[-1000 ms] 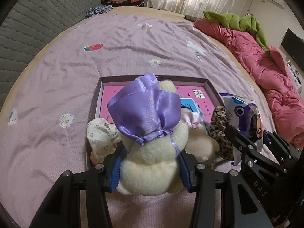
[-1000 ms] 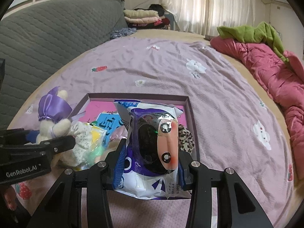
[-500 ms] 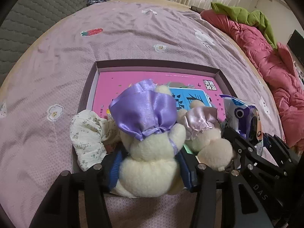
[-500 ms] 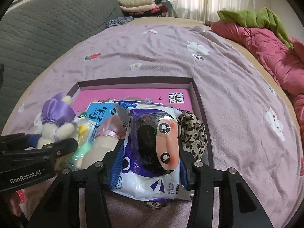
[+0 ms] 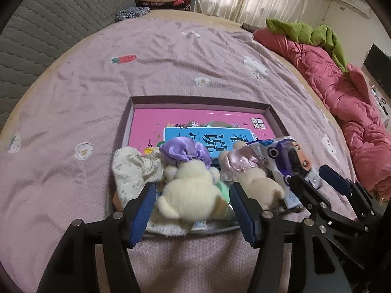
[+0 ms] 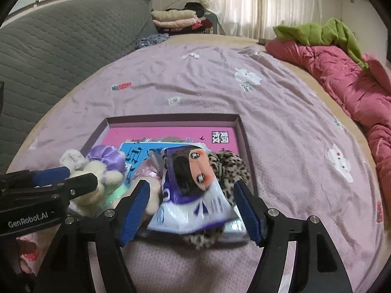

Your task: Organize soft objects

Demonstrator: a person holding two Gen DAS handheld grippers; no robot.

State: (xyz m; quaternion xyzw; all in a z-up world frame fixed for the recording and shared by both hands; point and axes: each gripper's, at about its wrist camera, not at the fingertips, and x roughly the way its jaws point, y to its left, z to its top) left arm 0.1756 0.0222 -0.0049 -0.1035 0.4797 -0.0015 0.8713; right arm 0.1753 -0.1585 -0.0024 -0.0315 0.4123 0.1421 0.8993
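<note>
Leopard-print fabric [image 6: 228, 166] at the shallow purple-rimmed tray's [image 6: 171, 119] right wall shows only in the right wrist view. Both grippers gape wide. The cream plush bear in a purple satin bonnet [image 5: 188, 183] lies between the left gripper's [image 5: 191, 201] fingers at the tray's near edge; the white-and-purple plastic packet [image 6: 193, 190] lies between the right gripper's [image 6: 191, 201].

Lilac bedspread [image 5: 171, 56] under shallow box [image 5: 200, 102], red quilt [image 5: 342, 92]

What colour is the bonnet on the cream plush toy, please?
Shiny purple bonnet, clearest in the left wrist view.
</note>
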